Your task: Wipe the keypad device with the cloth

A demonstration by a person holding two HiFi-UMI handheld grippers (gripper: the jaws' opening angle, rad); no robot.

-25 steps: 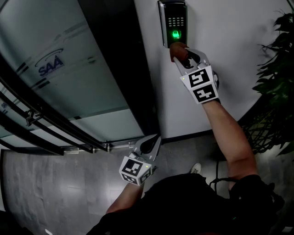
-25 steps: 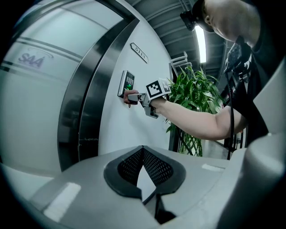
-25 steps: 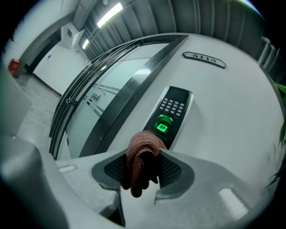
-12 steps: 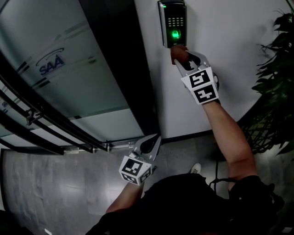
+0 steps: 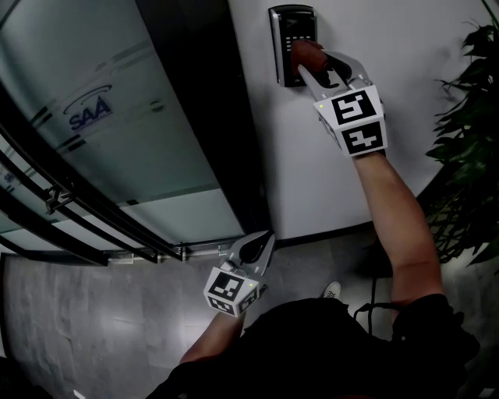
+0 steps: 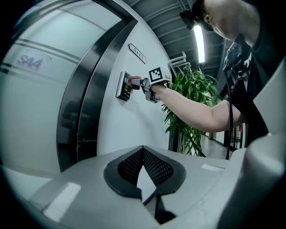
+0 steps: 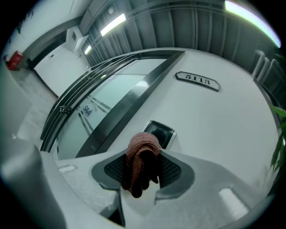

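**Wipe under way: cloth on the lower face of the keypad device**

Head view: your right tool (image 5: 310,64) is clamped on the reddish cloth (image 5: 304,51). It presses the cloth against the lower half of the keypad device (image 5: 285,22), which is mounted on the wall (image 5: 405,101). The key rows above the cloth are still uncovered. Your left tool (image 5: 261,243) hangs low by the door frame, well apart from the device.

Versus a second ago, the right tool has risen from just under the device onto its face. The green light is now covered. The left tool has not moved.

Left gripper view: the jaws are together, with nothing between them.

Right gripper view: the cloth is bunched between the jaws and folded over their tips. The device sits just behind it.

Judgement: the wipe is begun but not finished. The upper keys and the edges likely remain.
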